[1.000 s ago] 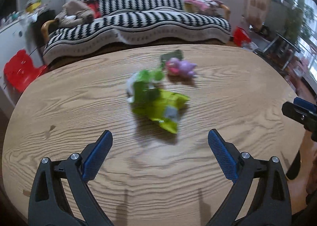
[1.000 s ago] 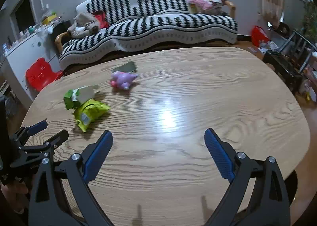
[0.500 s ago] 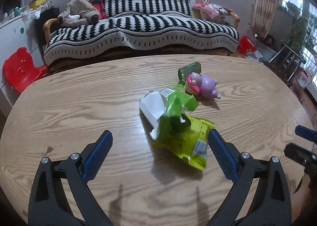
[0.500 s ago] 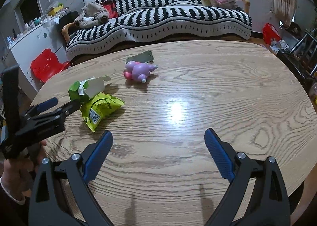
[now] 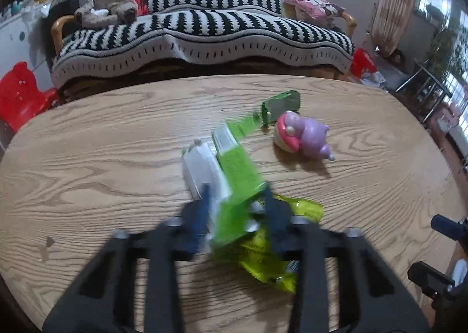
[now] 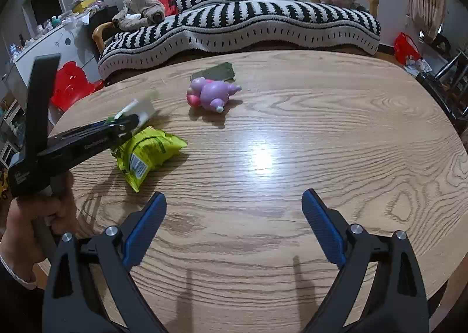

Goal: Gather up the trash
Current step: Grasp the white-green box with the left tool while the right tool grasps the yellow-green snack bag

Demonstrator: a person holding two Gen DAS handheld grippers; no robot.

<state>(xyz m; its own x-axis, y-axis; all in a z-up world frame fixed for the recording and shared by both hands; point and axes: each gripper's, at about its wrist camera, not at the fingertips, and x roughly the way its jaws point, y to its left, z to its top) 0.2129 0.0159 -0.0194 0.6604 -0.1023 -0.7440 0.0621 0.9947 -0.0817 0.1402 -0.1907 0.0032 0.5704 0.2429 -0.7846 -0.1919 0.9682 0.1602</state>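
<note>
A green and white carton [image 5: 225, 169] lies on the wooden table, over a yellow-green snack bag [image 5: 272, 257]. My left gripper [image 5: 235, 216] is closed on the carton's near end; the view is blurred. In the right wrist view the left gripper [image 6: 117, 128] holds the carton [image 6: 137, 109] above the snack bag [image 6: 146, 154]. A dark green wrapper [image 5: 282, 105] lies further back, beside a purple toy [image 5: 304, 135]. My right gripper [image 6: 234, 224] is open and empty above the table's near middle.
The oval wooden table [image 6: 321, 134] fills both views. A black and white striped sofa [image 5: 201, 26] stands behind it. A red plastic chair [image 5: 20, 96] stands at the left. The purple toy [image 6: 210, 93] and green wrapper [image 6: 218, 71] lie at the table's back.
My left gripper has moved forward onto the green and white carton and its fingers have closed on it. The right gripper has stayed open, shifting slightly.
</note>
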